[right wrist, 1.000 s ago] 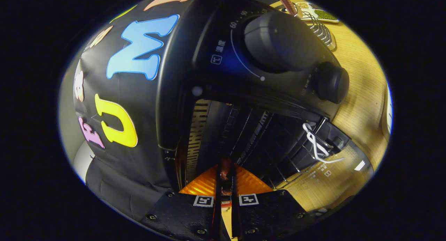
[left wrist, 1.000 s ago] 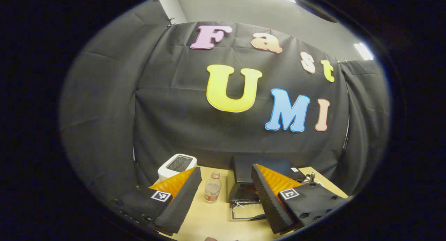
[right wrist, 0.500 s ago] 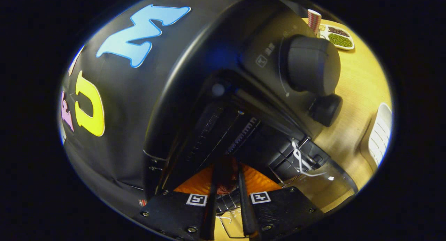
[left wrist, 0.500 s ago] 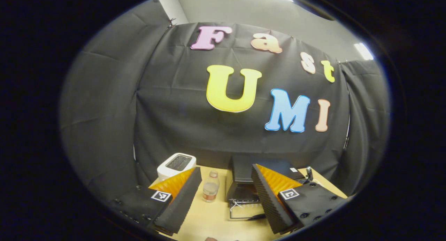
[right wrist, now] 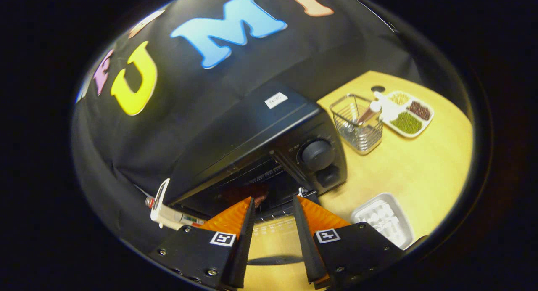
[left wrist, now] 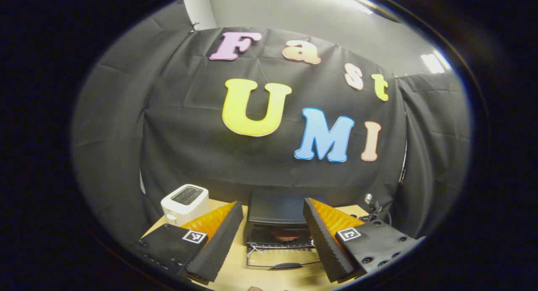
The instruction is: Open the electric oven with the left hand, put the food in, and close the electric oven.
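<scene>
the electric oven [left wrist: 275, 209] sits dead ahead in the left gripper view, between my fingers, its door [left wrist: 280, 261] dropped flat toward me onto the table [right wrist: 420, 165], so the mouth is open. in the right gripper view the electric oven [right wrist: 252, 131] fills the middle, knobs at about 3 o'clock of the cavity. i judge the door is down that way to keep the opening clear for loading, and closing is what is left.

the food [right wrist: 246, 194], a reddish-brown lump, lies inside on the rack, just beyond the right gripper [right wrist: 272, 223], whose fingers stand apart with nothing between them. i can't make out what kind of food it is; the cavity is dark. the left view catches the same reddish shape [left wrist: 288, 235], blurred.

the left gripper [left wrist: 273, 236] is spread wide and empty, held back from the door, well placed to come in for it, i'd say.

at 9 o'clock a white toaster [left wrist: 185, 203]. at 2 o'clock in the right view, a wire basket [right wrist: 357, 123] and a divided tray [right wrist: 405, 114]; at 4 o'clock a white tray [right wrist: 382, 217], partly cut off. a bottle [right wrist: 168, 213] at 8 o'clock lies half hidden behind my finger.
</scene>
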`<state>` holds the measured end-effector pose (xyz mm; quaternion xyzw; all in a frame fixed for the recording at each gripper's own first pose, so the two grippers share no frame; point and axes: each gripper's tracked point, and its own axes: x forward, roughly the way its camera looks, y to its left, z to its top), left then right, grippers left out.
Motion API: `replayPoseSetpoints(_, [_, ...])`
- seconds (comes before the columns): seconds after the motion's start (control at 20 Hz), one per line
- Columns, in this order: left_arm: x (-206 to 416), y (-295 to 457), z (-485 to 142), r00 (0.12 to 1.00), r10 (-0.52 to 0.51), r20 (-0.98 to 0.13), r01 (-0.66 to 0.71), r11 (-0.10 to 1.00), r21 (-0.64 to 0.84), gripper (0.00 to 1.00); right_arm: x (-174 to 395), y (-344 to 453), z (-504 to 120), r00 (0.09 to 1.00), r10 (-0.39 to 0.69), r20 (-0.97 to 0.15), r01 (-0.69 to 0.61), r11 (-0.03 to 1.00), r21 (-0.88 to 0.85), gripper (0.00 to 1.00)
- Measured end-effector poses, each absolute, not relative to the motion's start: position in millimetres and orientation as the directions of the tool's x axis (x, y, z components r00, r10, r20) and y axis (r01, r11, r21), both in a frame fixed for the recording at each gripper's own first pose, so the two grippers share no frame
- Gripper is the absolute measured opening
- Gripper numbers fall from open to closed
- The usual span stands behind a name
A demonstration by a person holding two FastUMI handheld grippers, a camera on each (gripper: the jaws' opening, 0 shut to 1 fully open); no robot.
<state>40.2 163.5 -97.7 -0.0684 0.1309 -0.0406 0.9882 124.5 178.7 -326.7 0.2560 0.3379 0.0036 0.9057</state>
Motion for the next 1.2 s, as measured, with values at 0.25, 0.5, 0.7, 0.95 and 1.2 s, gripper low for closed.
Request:
replayPoseSetpoints(0.25, [49, 117, -104, 0.957, -0.147, -0.249, 0.118, 0.984, -0.130, 1.00, 91, 115, -245, 0.855, 0.094, -0.509, 0.081, 0.947, 0.310, 0.54])
replayPoseSetpoints(0.5, [57, 84, -100, 0.966, -0.136, -0.222, 0.123, 0.990, -0.070, 1.00, 76, 45, -128, 0.953, -0.037, -0.300, 0.088, 0.984, 0.156, 0.54])
replayPoseSetpoints(0.7, [53, 59, -67, 0.982, -0.123, -0.143, 0.119, 0.992, -0.034, 1.00, 53, 19, -52, 0.986, -0.079, -0.144, 0.091, 0.993, 0.077, 0.54])
replayPoseSetpoints(0.95, [52, 34, -67, 0.982, -0.128, -0.138, 0.124, 0.992, -0.032, 1.00, 39, 5, -29, 0.989, -0.096, -0.115, 0.103, 0.993, 0.053, 0.75])
replayPoseSetpoints(1.2, [51, 28, -94, 0.972, -0.118, -0.201, 0.113, 0.993, -0.037, 1.00, 39, 1, -27, 0.993, -0.070, -0.092, 0.072, 0.997, 0.019, 0.79])
